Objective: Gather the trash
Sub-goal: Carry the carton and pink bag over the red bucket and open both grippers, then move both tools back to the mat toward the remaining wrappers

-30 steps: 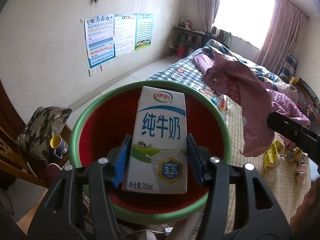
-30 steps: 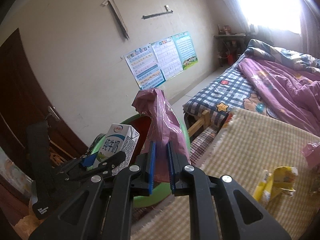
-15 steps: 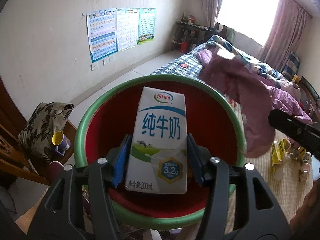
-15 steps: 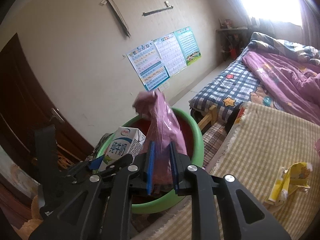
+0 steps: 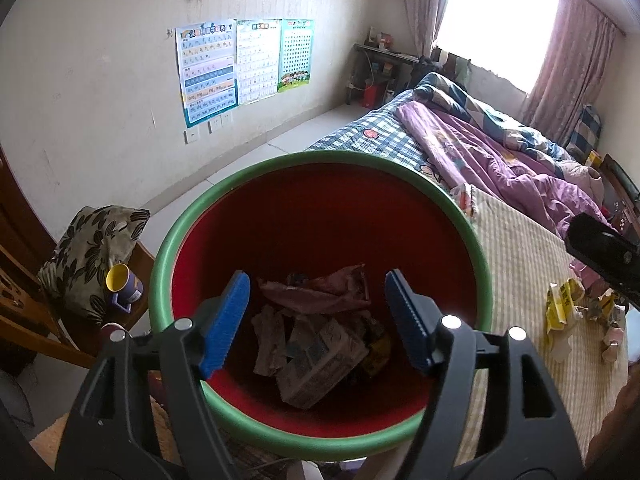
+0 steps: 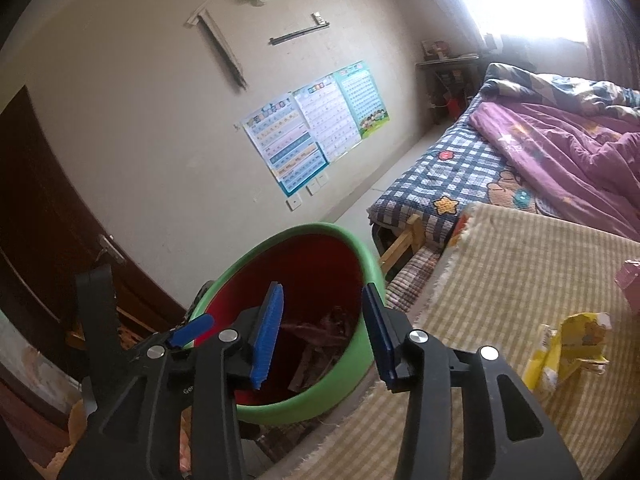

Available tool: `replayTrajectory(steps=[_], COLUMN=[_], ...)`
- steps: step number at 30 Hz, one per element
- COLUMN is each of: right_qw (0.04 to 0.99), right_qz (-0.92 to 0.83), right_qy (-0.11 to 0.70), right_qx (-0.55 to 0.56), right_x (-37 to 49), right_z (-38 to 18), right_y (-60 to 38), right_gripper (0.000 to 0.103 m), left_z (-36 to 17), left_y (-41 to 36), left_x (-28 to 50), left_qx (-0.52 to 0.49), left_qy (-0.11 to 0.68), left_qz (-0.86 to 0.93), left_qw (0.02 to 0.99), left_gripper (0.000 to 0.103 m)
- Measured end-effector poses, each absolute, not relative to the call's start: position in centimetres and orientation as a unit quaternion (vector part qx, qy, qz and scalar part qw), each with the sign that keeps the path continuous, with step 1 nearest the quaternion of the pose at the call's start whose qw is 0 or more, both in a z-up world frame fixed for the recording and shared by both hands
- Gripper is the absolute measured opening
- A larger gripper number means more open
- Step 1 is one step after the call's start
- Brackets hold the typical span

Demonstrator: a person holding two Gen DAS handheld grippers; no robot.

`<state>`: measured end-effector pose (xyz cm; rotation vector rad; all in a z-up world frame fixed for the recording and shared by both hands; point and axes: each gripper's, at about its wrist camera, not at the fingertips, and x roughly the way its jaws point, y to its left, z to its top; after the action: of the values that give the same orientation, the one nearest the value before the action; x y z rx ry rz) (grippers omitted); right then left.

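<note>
both tongs stand apart and hold nothing. the left gripper (image 5: 316, 320) hangs over the mouth of the green-rimmed red bin (image 5: 168, 264), its blue pads spread wide, and between them lies the trash already in there: a crumpled purple wrapper (image 5: 320, 294) on top of a flattened milk carton (image 5: 316, 364) and other scraps. the right gripper (image 6: 324, 332) is also spread, aimed across the near edge of the bin from the bed side.

what is left to collect lies away from the bin, on the striped mat (image 6: 500, 272) that covers the bed: a crushed yellow carton (image 6: 568, 344) to the right of the right gripper, its long side running roughly up and away from the tongs, and a pink scrap (image 6: 630, 280) further right at the frame edge. the right gripper is plainly nearer to both, so the next reach looks like its job, swinging rightward.

the left view looks straight down into the bin and shows its contents; the right view sees only a sliver of them, but gives the yellow carton large and unobstructed.
</note>
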<state>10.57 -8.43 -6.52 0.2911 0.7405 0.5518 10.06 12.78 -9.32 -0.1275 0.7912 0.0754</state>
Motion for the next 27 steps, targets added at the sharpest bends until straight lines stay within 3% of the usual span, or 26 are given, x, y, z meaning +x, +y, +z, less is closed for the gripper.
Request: replayTrajectory(steps=[11,17,27], right_qw=[0.904,0.899,0.896], right_qz=[0.172,0.073,0.009], right_qy=[0.362,0.395,0.393], right_qx=[0.15,0.176,0.205], right_x=[6.8,3.9,0.4], right_z=[-7.2,-10.4,-10.8], right_y=[-18.5,-26.9,-34.8], right_gripper=[0.043,0.044,0.044], left_z=[-8.6,-6.7,-11.3], left_y=[10.6,4.9,-8.7], left_x=[8.7,7.7,11.6], left_qx=[-0.019,-0.012,0.018], left_qy=[0.351,0.335,0.424], left_qz=[0.055,-0.013,-0.171], left_qw=[0.934,0.942,0.889], left_gripper=[0.068,0.072,0.072])
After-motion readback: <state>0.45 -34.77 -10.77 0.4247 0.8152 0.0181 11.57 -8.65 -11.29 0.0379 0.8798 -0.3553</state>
